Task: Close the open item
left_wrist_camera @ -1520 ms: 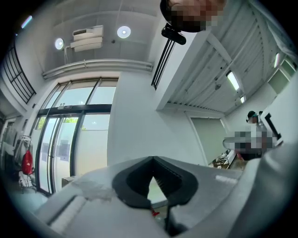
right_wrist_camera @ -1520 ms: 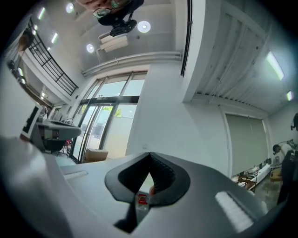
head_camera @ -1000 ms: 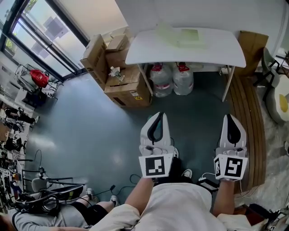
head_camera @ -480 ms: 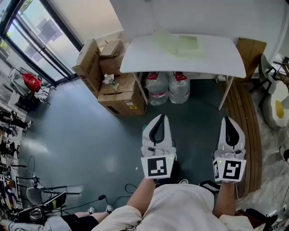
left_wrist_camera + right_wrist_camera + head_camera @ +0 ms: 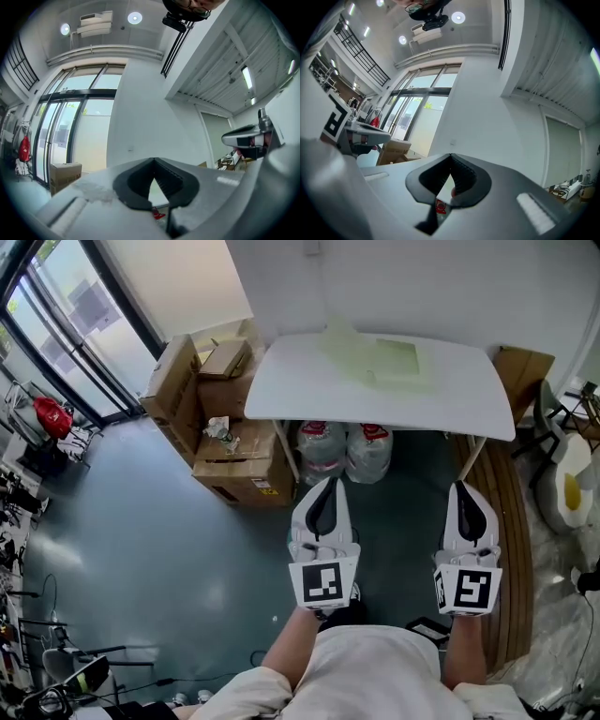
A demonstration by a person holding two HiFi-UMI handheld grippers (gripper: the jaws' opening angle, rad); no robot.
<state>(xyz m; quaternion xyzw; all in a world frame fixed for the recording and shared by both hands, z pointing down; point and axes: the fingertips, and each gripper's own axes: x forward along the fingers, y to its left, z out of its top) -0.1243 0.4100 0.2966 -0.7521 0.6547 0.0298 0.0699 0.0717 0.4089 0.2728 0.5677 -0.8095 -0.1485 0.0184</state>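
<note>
On the white table [image 5: 309,390] ahead lies a pale green, flat item [image 5: 394,360], with a translucent flap [image 5: 341,337] raised at its left end. My left gripper [image 5: 325,482] and right gripper [image 5: 466,486] hang side by side over the floor, well short of the table's front edge. Both point toward the table with jaws closed tip to tip and nothing held. In the left gripper view the left gripper [image 5: 153,160] shows shut black pads against a white wall. The right gripper [image 5: 450,155] looks the same in its own view.
Two large water bottles [image 5: 323,451] [image 5: 370,448] stand under the table. Stacked cardboard boxes [image 5: 230,460] sit to its left, near the glass doors [image 5: 56,324]. A wooden board [image 5: 511,521] lies along the floor at the right. Cables lie on the floor at lower left.
The table and boxes have drawn closer and lower in the head view as the person moved forward. Both grippers stay shut, side by side.
</note>
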